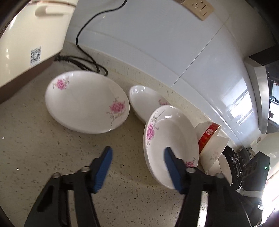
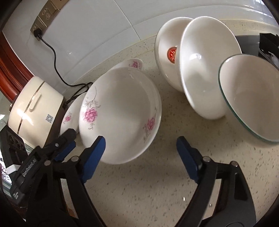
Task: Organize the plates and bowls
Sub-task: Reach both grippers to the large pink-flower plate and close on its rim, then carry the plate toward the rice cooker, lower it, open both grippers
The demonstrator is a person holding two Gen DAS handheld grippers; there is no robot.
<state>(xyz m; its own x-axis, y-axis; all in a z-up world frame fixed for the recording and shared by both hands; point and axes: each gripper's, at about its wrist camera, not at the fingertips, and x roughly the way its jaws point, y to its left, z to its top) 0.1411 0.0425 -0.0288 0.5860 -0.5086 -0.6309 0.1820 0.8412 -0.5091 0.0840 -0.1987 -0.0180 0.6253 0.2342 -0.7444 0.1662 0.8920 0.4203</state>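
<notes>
Left gripper (image 1: pixel 137 157) and right gripper (image 2: pixel 140 148), jaws apart and empty, above speckled countertop (image 2: pixel 157 183) beside floral plate (image 2: pixel 120 113).

Cream rice cooker (image 2: pixel 34 108), black cord (image 1: pixel 83 29), wall socket (image 2: pixel 46 16), speckled counter (image 1: pixel 34 148).

Pink-flowered white plates (image 2: pixel 120 113) and seemingly nested bowls (image 2: pixel 207 73) lie on counter.
</notes>
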